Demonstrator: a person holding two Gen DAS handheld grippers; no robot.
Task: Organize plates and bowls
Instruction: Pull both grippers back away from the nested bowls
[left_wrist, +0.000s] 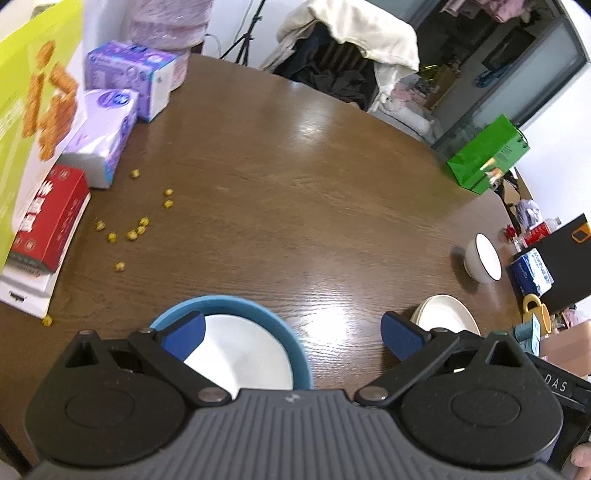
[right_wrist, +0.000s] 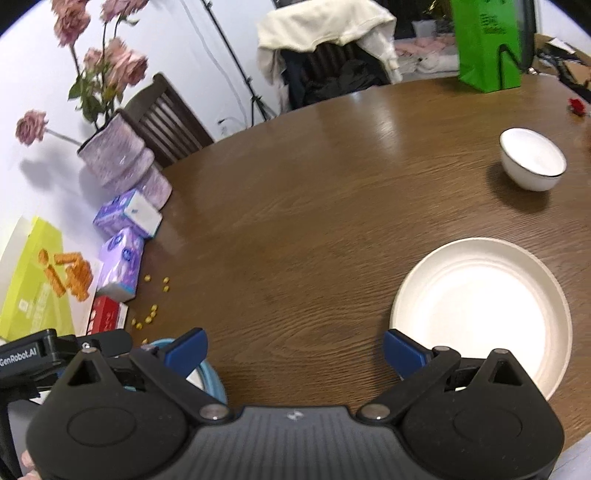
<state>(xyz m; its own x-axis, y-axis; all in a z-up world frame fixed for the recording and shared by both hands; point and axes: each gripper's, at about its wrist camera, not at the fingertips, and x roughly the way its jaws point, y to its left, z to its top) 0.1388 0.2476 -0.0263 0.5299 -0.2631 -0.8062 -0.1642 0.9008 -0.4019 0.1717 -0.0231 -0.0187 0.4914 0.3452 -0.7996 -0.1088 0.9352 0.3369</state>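
A blue-rimmed bowl with a white inside (left_wrist: 251, 354) sits on the brown table just under my left gripper (left_wrist: 291, 338), which is open and empty; its left finger hangs over the bowl. The bowl's edge also shows in the right wrist view (right_wrist: 212, 376). A white plate (right_wrist: 480, 314) lies at the right; my right gripper (right_wrist: 293, 354) is open and empty, with its right finger near the plate's left rim. The plate also shows in the left wrist view (left_wrist: 447, 314). A small white bowl with a dark rim (right_wrist: 532, 158) stands further back right, seen too in the left wrist view (left_wrist: 482, 262).
Tissue packs (left_wrist: 107, 129), a red box (left_wrist: 48, 218) and a yellow-green snack box (left_wrist: 29, 110) line the left edge, with several yellow bits (left_wrist: 136, 229) scattered nearby. A vase of pink flowers (right_wrist: 122, 162) stands at the back left. A green bag (right_wrist: 487, 44) stands at the far edge.
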